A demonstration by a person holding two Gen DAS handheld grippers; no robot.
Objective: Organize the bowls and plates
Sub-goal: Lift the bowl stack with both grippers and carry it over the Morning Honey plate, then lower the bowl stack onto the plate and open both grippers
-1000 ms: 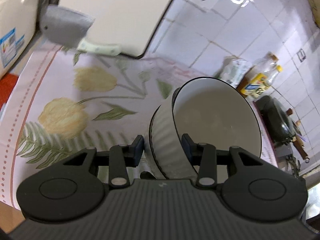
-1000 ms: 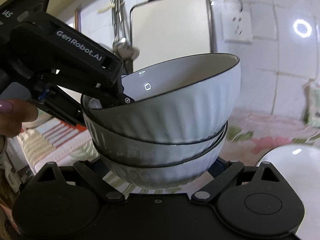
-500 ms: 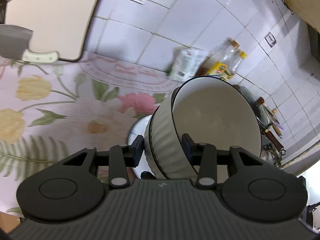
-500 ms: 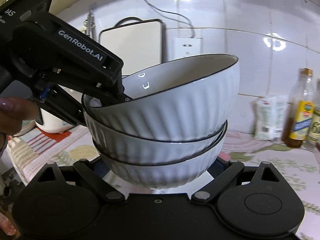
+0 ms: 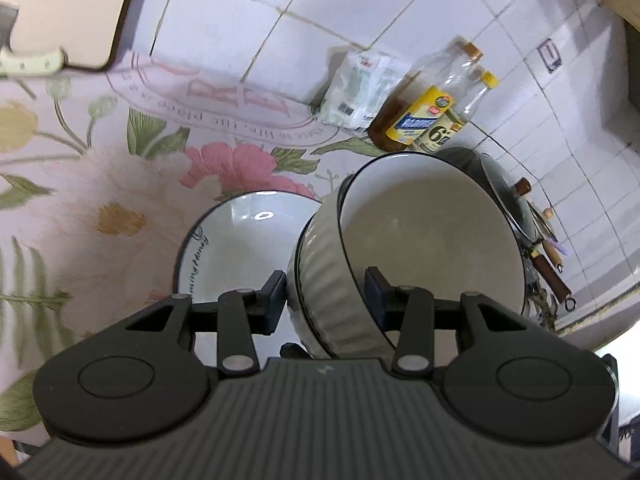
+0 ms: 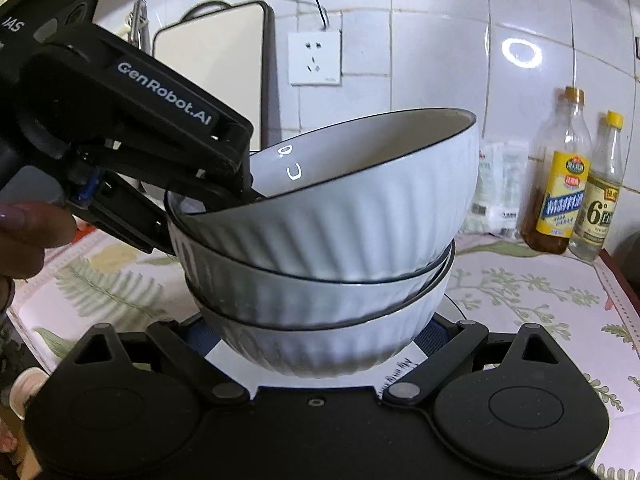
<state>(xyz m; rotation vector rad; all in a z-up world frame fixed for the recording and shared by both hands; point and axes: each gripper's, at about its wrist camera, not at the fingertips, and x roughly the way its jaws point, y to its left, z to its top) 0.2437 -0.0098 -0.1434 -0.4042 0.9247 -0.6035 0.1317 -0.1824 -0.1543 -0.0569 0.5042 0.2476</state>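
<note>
A stack of three white ribbed bowls with dark rims [image 6: 328, 248] hangs in the air above a white plate [image 5: 240, 248] on the floral tablecloth. My left gripper [image 5: 326, 300] is shut on the stack's rim [image 5: 320, 292], one finger inside the top bowl and one outside. It shows from the side in the right wrist view [image 6: 224, 184]. My right gripper [image 6: 320, 340] is spread wide around the bottom bowl, its blue pads beside the bowl's base. The plate's edge with black script shows under the stack [image 6: 400, 372].
Two oil and vinegar bottles [image 6: 564, 184] and a white packet [image 5: 360, 88] stand against the tiled wall at the right. A dark pan with a lid [image 5: 508, 192] lies beyond them. A white cutting board [image 6: 216, 76] leans on the wall at the left, near a socket [image 6: 316, 58].
Both grippers have carried the bowl stack to the right along the counter. The plate has come into view under the stack. The grips have not changed.
</note>
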